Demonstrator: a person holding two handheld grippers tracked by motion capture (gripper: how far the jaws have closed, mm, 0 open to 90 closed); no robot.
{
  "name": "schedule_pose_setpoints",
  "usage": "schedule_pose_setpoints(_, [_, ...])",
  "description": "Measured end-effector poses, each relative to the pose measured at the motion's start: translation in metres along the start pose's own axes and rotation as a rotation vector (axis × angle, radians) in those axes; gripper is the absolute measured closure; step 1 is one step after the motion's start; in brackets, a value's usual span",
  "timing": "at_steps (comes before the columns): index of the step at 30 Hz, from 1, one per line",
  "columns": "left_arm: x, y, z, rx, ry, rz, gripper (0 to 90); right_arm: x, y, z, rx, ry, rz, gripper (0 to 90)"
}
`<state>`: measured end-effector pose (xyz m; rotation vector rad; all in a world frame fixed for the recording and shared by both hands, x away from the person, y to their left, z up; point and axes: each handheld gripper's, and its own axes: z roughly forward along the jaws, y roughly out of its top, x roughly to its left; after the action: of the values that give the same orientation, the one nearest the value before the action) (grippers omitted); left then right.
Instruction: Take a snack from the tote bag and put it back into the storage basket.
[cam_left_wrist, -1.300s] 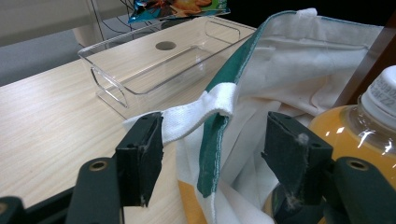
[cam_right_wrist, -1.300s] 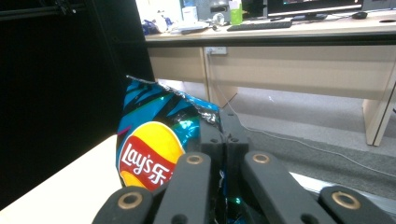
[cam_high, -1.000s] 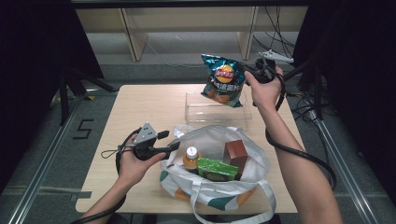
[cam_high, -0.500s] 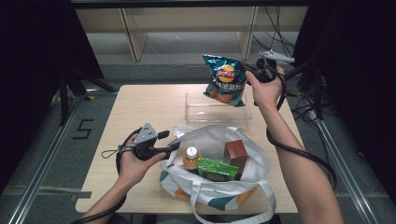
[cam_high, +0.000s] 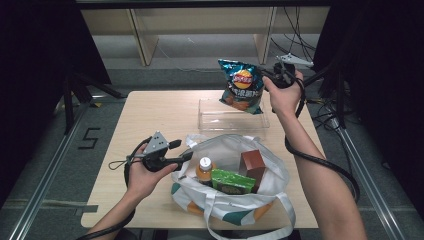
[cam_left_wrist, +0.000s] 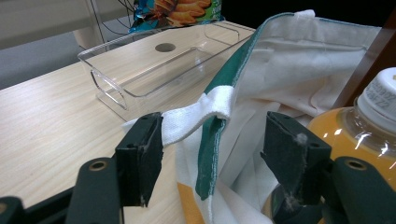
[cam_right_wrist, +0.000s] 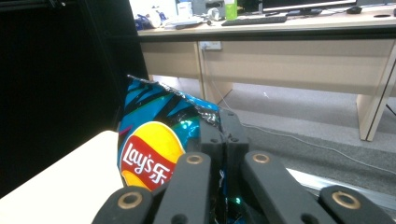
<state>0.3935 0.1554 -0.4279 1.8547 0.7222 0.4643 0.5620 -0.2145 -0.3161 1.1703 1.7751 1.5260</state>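
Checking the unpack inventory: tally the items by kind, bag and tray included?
Chips bag, held by right gripper: 1
Juice bottle: 1
Brown box: 1
Green packet: 1
Tote bag, left gripper around its rim: 1
Clear tray: 1
Total: 6

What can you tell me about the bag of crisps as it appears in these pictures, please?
The bag of crisps is a glossy blue and teal foil packet with a red and yellow Lay's logo and pictured crisps near its bottom. It looks sealed and puffed. It hangs roughly upright in the air above the far end of the clear plastic tray, pinched at its upper edge by the shut right gripper, touching nothing else.
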Motion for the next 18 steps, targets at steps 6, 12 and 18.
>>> schedule_pose_setpoints(6, [-0.0001,-0.0002,-0.0001,-0.002,0.003,-0.005,37.1,-0.0048,-0.003,0.0031,0.007,0.002,0.018,90.0])
schedule_pose_setpoints(12, [-0.0002,-0.0004,-0.0001,0.001,0.004,-0.007,37.0,-0.0072,-0.0052,0.0044,0.017,-0.005,0.029,90.0])
schedule_pose_setpoints(18, [-0.001,-0.0003,-0.0003,0.009,0.005,-0.006,37.1,-0.0095,-0.0091,0.0065,0.026,-0.005,0.037,90.0])
